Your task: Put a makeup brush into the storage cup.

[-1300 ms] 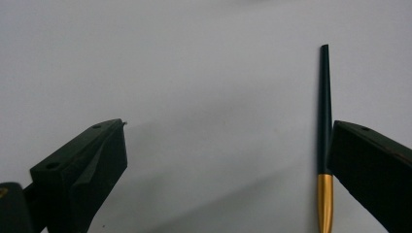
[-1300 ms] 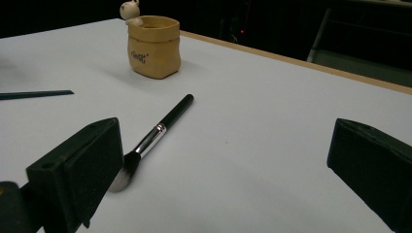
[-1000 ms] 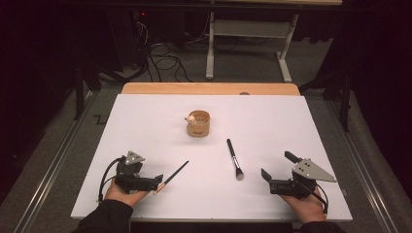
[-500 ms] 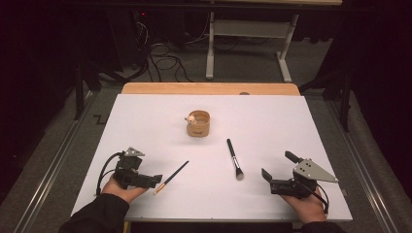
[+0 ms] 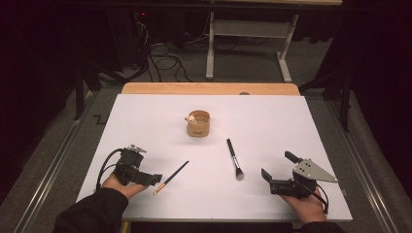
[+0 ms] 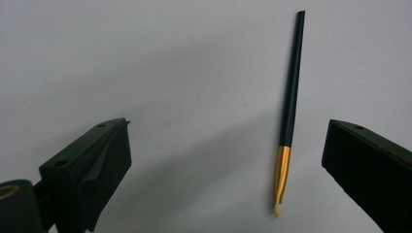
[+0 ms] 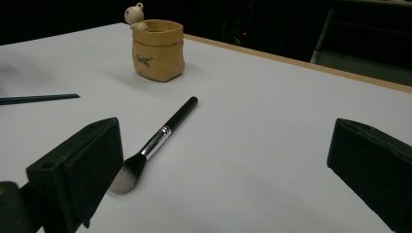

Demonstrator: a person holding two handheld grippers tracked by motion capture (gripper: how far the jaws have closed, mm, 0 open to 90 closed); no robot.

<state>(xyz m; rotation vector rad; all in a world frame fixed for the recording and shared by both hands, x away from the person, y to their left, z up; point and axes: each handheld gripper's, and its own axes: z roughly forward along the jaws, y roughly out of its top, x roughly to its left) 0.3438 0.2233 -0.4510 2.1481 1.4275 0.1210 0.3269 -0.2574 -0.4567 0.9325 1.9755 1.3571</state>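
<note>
White board (image 5: 145,121) covers the table, with dark floor and cables behind; at its left the left gripper (image 5: 154,178) rests low in a hand, jaws wide and empty, pointing at the thin brush (image 5: 171,177), which lies flat just beside the jaw tips with its gold band and pale tip nearest them; further along stands a small tan pot (image 5: 198,124); a powder brush (image 5: 234,158) lies nearby; at the right, the right gripper (image 5: 277,171) has its jaws wide and empty.
</note>
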